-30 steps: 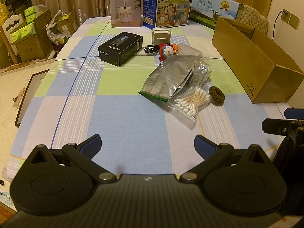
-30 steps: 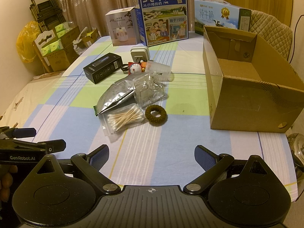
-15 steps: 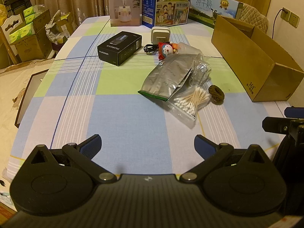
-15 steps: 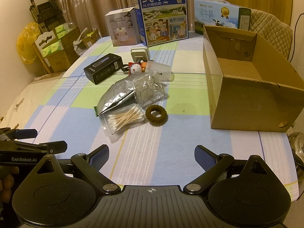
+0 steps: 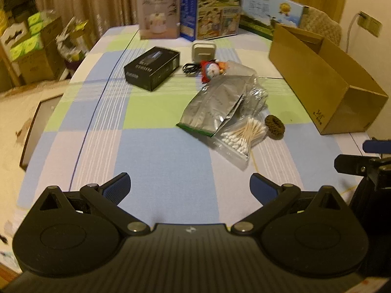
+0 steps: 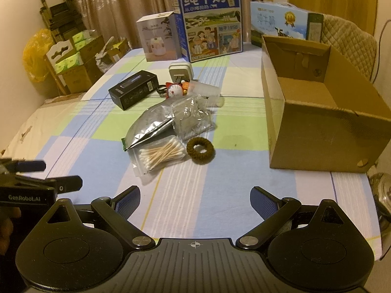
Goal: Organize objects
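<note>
While both tools are held low over the near edge of the checked tablecloth [image 6: 220,195], nothing is gripped: left gripper [image 5: 190,185] and right gripper [image 6: 195,199] are each seen with jaws spread wide and blue ribbed pads [image 6: 265,201] bare. Each is levelled, pointing forward across the table. The left tool's black body is seen at the left edge of the right wrist view, with part of a hand [image 6: 7,222] under it.

Ahead of the right gripper, slightly left, a clear zip bag of cotton swabs [image 6: 160,156] is laid flat, touching a fuzzy brown hair tie [image 6: 200,150]. Beyond these, a crinkled silver foil pouch [image 6: 149,128] and clear crumpled plastic [image 6: 193,118] are overlapped. Further ahead: a matte black box [image 6: 133,89], a white adapter [image 6: 180,70], a small red-and-white figurine [image 6: 174,90]. Ahead-right, an open corrugated cardboard box [image 6: 317,131] is seen empty.
</note>
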Demonstrator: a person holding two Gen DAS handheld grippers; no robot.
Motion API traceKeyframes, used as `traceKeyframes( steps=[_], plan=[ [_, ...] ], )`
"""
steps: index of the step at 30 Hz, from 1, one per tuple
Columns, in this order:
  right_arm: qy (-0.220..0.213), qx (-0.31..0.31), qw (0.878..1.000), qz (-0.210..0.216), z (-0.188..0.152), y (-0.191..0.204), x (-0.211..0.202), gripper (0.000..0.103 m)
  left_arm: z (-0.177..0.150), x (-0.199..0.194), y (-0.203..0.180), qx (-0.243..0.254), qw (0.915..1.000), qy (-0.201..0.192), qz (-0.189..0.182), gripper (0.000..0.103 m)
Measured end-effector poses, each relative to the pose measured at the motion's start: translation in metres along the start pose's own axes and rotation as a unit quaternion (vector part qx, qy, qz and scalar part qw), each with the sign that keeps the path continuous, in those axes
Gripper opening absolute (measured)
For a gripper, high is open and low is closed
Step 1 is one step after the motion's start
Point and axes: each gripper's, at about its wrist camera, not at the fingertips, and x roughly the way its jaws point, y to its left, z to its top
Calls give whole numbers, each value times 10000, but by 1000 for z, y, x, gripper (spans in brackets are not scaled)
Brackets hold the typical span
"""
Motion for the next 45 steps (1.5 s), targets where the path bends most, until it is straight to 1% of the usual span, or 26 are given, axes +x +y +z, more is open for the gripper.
traceKeyframes(
  steps=[4,6,7,8,9,10,11,13,14,16,17,18,20,23,29,30,33,34,35,36,38,40,44,45],
  plan=[
    [-79,-27,10000,44,3,-5,-2,95,10,-5,-8,382,9990,-64,-206,102],
    [-69,-26,10000,50,4,-7,1,95,16,-3,-15,667,9970,-113,-376,102],
    [-59,-38,10000,62,4,-8,3,92,18,-2,-18,795,9958,-126,-441,102],
    [-53,-53,9999,78,4,-9,4,84,21,2,-22,938,9942,-128,-504,101],
    [-30,-70,9999,89,4,-10,7,80,24,5,-26,1086,9924,-126,-556,96],
    [0,-69,9999,99,4,-12,9,77,27,10,-30,1231,9904,-128,-614,92],
    [21,-55,9999,101,4,-15,12,75,30,15,-33,1379,9881,-119,-674,90],
    [24,-23,9999,116,4,-20,17,72,34,25,-41,1661,9827,-127,-811,90],
    [35,-20,9999,118,5,-23,19,68,35,30,-44,1809,9794,-139,-888,86],
    [80,-32,9999,136,7,-28,27,63,38,41,-53,2195,9704,-119,-1000,81],
    [109,-28,9998,167,8,-30,31,61,40,46,-56,2368,9657,-110,-1063,76],
    [138,-45,9997,206,10,-32,36,60,41,51,-59,2524,9606,-105,-1163,74],
    [166,-105,9995,262,13,-35,44,55,43,62,-64,2735,9533,-79,-1278,74],
    [252,-158,9990,328,17,-39,59,50,49,83,-68,2894,9467,20,-1412,74],
    [402,-227,9981,402,24,-46,88,49,56,125,-74,3206,9347,380,-1486,73],
    [410,-206,9981,418,26,-48,93,49,57,132,-73,3214,9339,459,-1499,71],
    [345,-231,9981,462,31,-49,104,49,58,143,-71,3189,9323,608,-1598,71],
    [344,-241,9980,477,34,-49,110,49,58,146,-70,3163,9332,645,-1580,71],
    [357,-252,9977,526,36,-48,114,49,59,149,-69,3111,9352,679,-1546,67],
    [360,-267,9972,592,37,-48,118,49,60,151,-67,3035,9381,711,-1514,54],
    [356,-311,9966,669,40,-46,127,49,61,155,-59,2791,9452,802,-1490,39],
    [345,-303,9966,685,42,-46,135,49,62,156,-54,2577,9492,866,-1585,37],
    [433,-335,9965,630,45,-45,152,49,59,155,-53,2577,9492,842,-1598,37],
    [429,-348,9962,672,45,-45,155,49,59,155,-53,2582,9494,834,-1581,38]
  ],
)
